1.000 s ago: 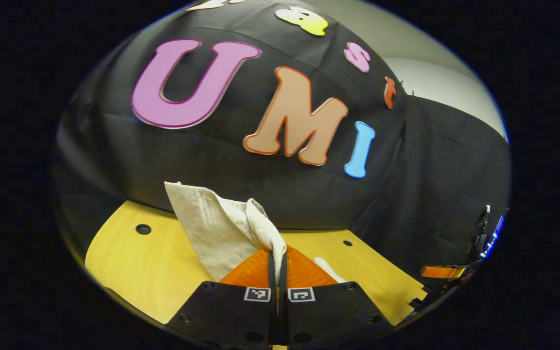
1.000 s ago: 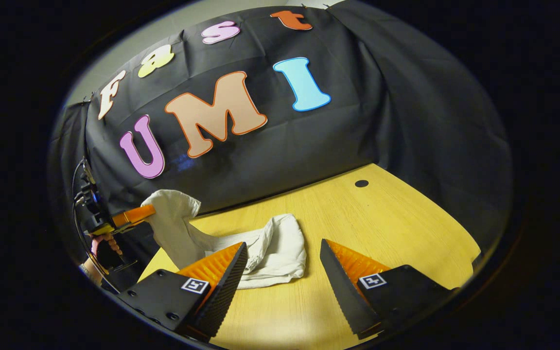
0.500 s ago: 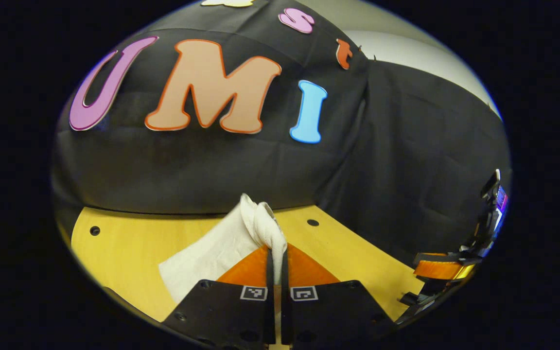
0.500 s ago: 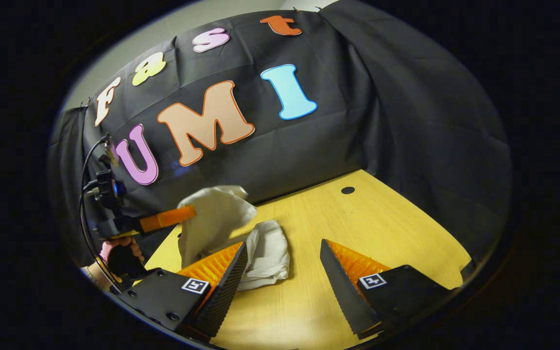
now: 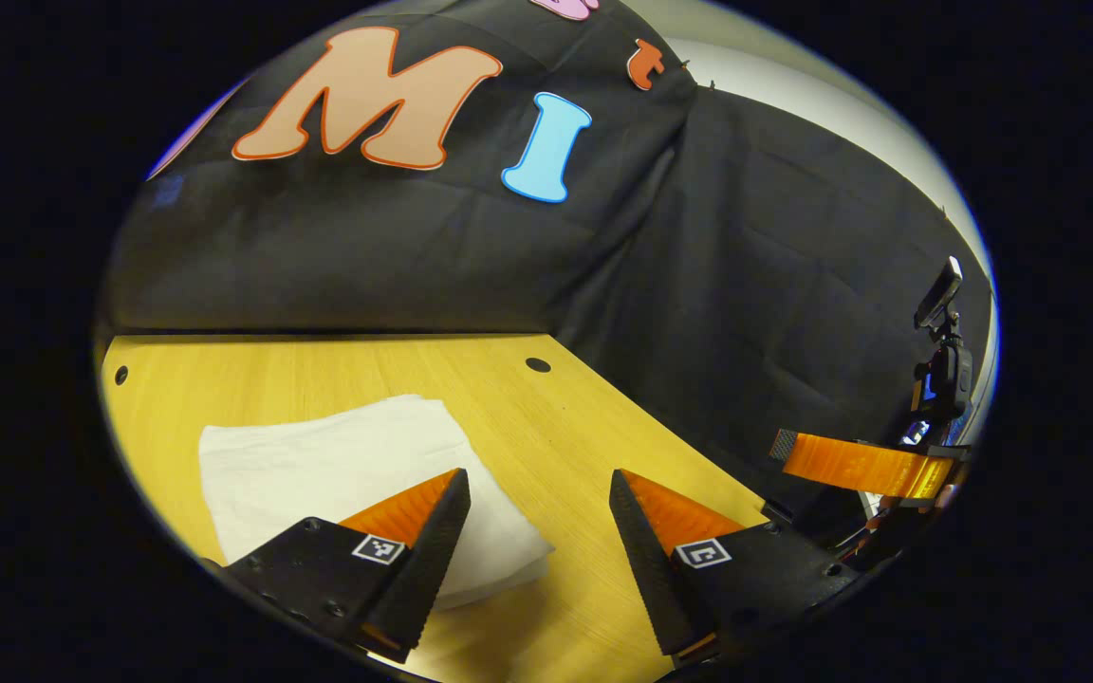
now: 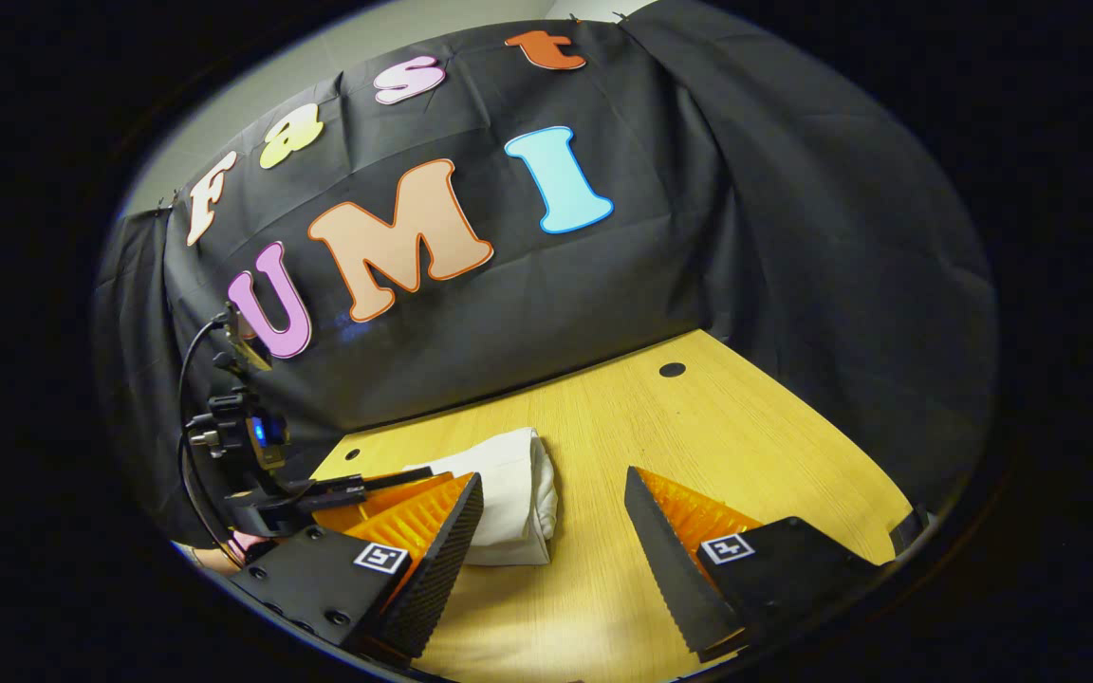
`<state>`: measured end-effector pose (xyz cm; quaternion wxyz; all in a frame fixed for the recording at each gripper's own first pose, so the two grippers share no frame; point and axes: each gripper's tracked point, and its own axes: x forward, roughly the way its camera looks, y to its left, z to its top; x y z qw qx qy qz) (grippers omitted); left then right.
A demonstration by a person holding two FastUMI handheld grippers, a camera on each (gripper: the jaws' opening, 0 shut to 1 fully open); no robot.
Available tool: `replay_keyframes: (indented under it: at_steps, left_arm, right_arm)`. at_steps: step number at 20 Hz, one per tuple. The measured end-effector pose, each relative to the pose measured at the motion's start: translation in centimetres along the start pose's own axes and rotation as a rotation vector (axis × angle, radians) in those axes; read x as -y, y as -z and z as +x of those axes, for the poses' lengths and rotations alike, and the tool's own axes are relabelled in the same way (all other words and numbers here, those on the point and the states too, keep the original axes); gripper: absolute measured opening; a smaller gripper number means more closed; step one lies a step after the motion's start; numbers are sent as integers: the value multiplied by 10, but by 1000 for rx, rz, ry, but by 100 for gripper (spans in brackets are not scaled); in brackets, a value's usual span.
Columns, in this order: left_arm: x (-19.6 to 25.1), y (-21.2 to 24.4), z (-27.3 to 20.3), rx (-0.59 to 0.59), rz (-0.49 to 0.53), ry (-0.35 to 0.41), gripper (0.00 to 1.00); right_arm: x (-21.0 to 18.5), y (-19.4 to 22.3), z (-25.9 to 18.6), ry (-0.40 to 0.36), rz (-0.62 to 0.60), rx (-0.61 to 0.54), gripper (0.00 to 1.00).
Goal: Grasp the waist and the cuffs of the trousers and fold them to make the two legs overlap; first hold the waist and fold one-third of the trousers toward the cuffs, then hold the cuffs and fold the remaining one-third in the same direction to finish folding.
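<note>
Left gripper view: the left claw (image 5: 539, 545) stands open above the folded trousers (image 5: 357, 479) on the tabletop (image 5: 546, 417).

The white trousers lie flat in a compact folded stack on the yellow wooden tabletop, under and just beyond the left claw's left finger, with nothing between its two fingers. The right claw (image 5: 850, 465) shows at the right edge of this view, near the black booth wall. In the right gripper view, the right claw (image 6: 554, 545) is also spread wide and empty, and the trousers (image 6: 513, 498) rest as a thick folded bundle just beyond its left finger, with the left claw (image 6: 357, 493) beside the bundle's far side.
</note>
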<state>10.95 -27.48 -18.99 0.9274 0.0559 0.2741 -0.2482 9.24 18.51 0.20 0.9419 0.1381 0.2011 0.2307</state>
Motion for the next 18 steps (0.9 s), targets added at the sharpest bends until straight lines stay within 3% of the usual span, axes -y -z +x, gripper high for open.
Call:
replay_keyframes:
  at_steps: [5, 6, 7, 10, 13, 18]
  left_arm:
    - [-45, -14, -67, 51, -21, -183, 88]
    - [-56, -18, -83, 67, -20, -225, 92]
    - [-68, -21, -103, 83, -21, -272, 87]
    - [-97, -23, -150, 115, -29, -387, 87]
    - [-116, -24, -175, 149, -43, -461, 87]
    - [-125, -8, -203, 163, -82, -505, 87]
  right_arm:
    - [-28, 1, -4, -61, 4, -1, 96]
    - [-36, 2, -3, -78, 6, 1, 96]
    - [-42, 0, -2, -93, 7, 8, 96]
    - [-67, -3, 6, -143, -1, 14, 96]
    - [-90, -10, 11, -191, -16, 26, 96]
    - [-110, -14, 16, -231, -36, 33, 96]
